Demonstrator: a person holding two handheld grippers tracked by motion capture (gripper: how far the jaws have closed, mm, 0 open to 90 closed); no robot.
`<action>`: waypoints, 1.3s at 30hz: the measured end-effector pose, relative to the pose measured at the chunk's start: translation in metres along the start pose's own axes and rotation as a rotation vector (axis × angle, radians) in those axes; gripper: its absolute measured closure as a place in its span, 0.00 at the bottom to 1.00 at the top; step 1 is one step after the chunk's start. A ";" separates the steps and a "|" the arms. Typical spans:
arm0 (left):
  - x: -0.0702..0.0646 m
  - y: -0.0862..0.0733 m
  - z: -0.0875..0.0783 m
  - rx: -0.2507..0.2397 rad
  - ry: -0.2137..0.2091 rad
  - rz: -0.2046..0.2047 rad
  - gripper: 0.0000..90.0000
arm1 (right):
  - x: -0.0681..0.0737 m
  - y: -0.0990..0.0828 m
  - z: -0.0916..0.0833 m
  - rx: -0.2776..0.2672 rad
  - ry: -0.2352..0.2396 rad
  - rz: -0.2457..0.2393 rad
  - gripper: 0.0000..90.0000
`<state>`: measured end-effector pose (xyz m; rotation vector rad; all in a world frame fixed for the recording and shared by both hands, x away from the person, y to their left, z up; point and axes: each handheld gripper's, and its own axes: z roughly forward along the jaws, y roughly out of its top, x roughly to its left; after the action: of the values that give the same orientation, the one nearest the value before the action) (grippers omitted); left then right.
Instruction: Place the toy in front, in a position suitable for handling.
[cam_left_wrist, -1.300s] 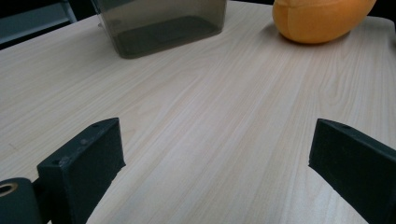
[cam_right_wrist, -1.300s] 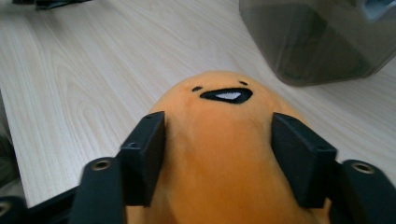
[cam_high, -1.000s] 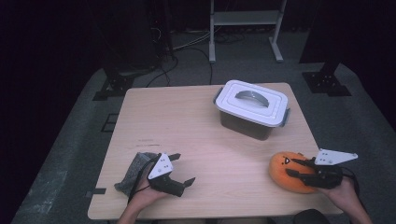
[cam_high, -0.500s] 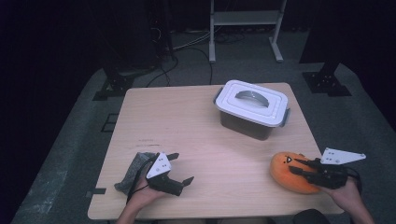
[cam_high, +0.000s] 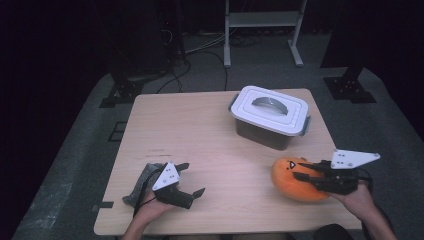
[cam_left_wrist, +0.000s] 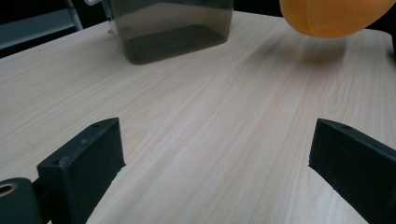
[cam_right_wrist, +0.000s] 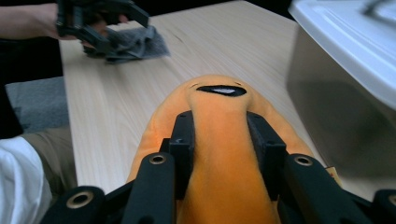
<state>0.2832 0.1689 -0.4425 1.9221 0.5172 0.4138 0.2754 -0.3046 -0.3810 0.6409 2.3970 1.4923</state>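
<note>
Lifted since a second ago, the right gripper (cam_high: 301, 170) pinches the orange plush (cam_high: 292, 180) between its jaws.

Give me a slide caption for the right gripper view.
Right gripper pinching an orange plush toy beside the lidded container.

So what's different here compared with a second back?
The right claw has just closed its jaws on the orange plush toy, pinching a fold, and begun lifting it. The left claw rests open by the grey cloth. The lidded container hasn't moved.
</note>
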 end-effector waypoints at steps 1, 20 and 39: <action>0.000 0.000 -0.001 -0.001 -0.002 0.003 0.02 | 0.002 0.006 0.005 -0.002 0.017 -0.014 0.74; 0.009 0.000 -0.017 -0.034 -0.016 0.011 0.02 | 0.031 0.052 0.131 0.052 0.221 -0.144 0.74; 0.013 -0.005 -0.019 -0.018 -0.029 0.001 0.02 | 0.042 0.033 0.146 0.029 0.263 -0.127 0.44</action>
<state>0.2838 0.1918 -0.4391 1.9087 0.4920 0.3897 0.3086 -0.1566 -0.4155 0.3065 2.6002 1.5748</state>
